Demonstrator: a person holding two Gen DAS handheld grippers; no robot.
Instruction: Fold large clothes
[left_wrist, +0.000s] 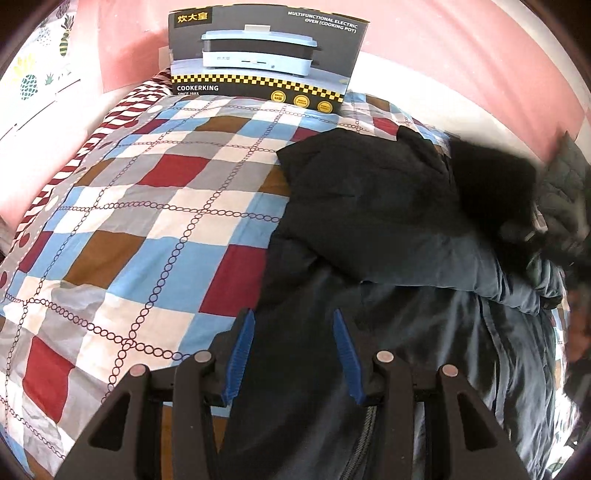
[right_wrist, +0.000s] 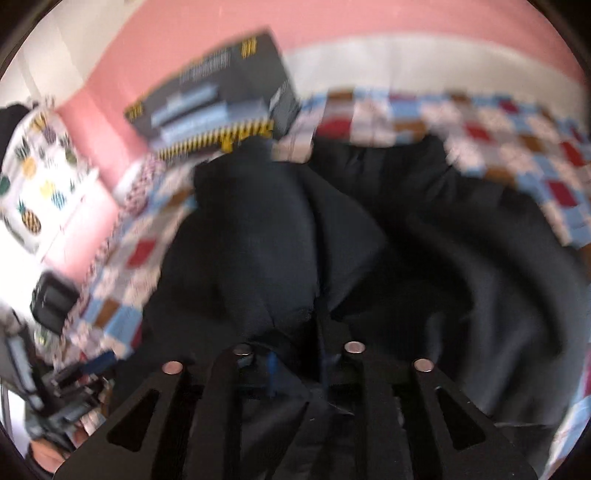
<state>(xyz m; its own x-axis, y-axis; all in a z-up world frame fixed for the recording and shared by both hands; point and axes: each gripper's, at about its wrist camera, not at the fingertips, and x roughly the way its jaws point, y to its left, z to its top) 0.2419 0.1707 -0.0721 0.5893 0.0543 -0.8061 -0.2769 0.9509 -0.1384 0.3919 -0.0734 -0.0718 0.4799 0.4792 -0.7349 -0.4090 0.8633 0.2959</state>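
across the right half of the bed (left_wrist: 147, 206), on its checked quilt of red, blue, brown and white squares, lies the dark jacket (left_wrist: 369, 229), bunched and partly doubled over itself, its shinier navy lining showing toward the near edge. the left gripper (left_wrist: 293, 354) hangs above the jacket's near edge with its blue fingers (left_wrist: 242, 354) spread wide apart and nothing between them; a zipper runs beneath it. the right wrist view is smeared with motion blur, yet the right gripper (right_wrist: 297, 369) shows its blue fingers drawn close together with a fold of the dark fabric gathered between them, so it appears clamped on the jacket (right_wrist: 332, 240), which fills most of that view and rises in a ridge toward the far edge. at the far left corner of the bed a black cooking pot box (left_wrist: 266, 55) stands upright against the pink wall (left_wrist: 461, 55). a striped red and white cloth (left_wrist: 122, 110) lies along the bed's left edge.
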